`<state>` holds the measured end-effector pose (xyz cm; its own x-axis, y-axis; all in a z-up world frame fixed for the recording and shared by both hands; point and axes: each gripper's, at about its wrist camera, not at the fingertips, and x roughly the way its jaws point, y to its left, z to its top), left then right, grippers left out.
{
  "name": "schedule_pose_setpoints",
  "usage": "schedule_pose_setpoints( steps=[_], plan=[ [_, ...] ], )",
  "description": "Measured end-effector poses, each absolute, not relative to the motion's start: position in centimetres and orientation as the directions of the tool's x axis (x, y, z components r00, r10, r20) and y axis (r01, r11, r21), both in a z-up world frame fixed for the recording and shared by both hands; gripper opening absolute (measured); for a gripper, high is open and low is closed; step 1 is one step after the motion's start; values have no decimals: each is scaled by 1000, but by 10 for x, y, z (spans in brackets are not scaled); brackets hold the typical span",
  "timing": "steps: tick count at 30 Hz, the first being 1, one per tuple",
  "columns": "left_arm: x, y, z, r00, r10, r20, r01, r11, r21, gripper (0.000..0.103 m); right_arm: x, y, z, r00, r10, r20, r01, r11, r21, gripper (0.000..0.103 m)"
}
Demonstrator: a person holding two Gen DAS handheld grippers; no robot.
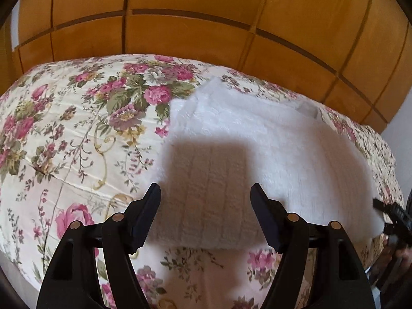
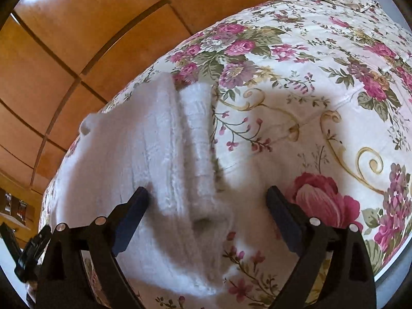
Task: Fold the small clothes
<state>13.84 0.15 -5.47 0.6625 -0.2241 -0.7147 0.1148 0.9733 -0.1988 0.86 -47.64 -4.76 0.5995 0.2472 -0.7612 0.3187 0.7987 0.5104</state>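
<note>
My left gripper (image 1: 206, 198) sat closest to the lens, its two fingers spread wide and gripping nothing, the near edge of the white garment (image 1: 247, 154) lying between and just beyond them. I held it there, I think, so the open fingers straddled that hem and could close on it for the next fold. The garment was a fluffy white piece resting flat on the floral bedspread (image 1: 77, 134), already doubled over itself at least once, with a stepped edge showing at its far end. Behind the bed stood wooden wardrobe panels (image 1: 180, 25).

My right gripper (image 2: 207, 200) was likewise spread and empty, hovering over the garment's folded side, where two thick layers formed parallel ridges running away from me. One finger (image 2: 134, 206) hung above the cloth and the other above bare bedspread, so the layered edge fell in the gap. That placement suited pinching the stacked edge. Whether either finger actually touched the fabric I could not tell. The fold seemed partly done, not finished.
</note>
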Motion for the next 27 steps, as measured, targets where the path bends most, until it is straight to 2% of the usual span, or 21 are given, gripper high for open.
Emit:
schedule_pose_setpoints(
  steps=[3, 4, 5, 8, 11, 12, 13, 20, 27],
  plan=[
    [146, 4, -59, 660, -179, -729, 94, 983, -157, 71, 5, -469, -47, 595, 314, -740, 274, 786, 554, 89],
    [149, 5, -62, 657, -171, -734, 87, 985, -151, 71, 5, -466, -47, 591, 333, -735, 260, 783, 564, 82],
    [153, 7, -66, 643, -153, -750, 76, 988, -137, 71, 7, -462, -47, 586, 358, -727, 242, 779, 579, 79],
    [154, 12, -66, 646, -170, -744, 64, 984, -169, 70, 14, -451, -48, 566, 352, -746, 232, 800, 553, 74],
    [152, 9, -63, 650, -193, -735, 88, 980, -179, 70, 17, -451, -48, 554, 379, -741, 212, 797, 566, 48],
    [152, 6, -65, 649, -177, -740, 92, 984, -154, 70, 19, -450, -48, 545, 416, -728, 195, 782, 592, 29],
    [153, 5, -66, 644, -183, -743, 102, 983, -153, 70, 20, -448, -46, 538, 436, -722, 183, 775, 604, 26],
    [162, 10, -82, 584, -251, -772, 118, 967, -226, 66, 23, -427, 4, 592, 433, -680, 127, 783, 608, 21],
    [168, 24, -87, 542, -366, -756, 161, 929, -334, 65, 47, -349, 88, 629, 480, -611, -94, 828, 553, 19]
  ],
)
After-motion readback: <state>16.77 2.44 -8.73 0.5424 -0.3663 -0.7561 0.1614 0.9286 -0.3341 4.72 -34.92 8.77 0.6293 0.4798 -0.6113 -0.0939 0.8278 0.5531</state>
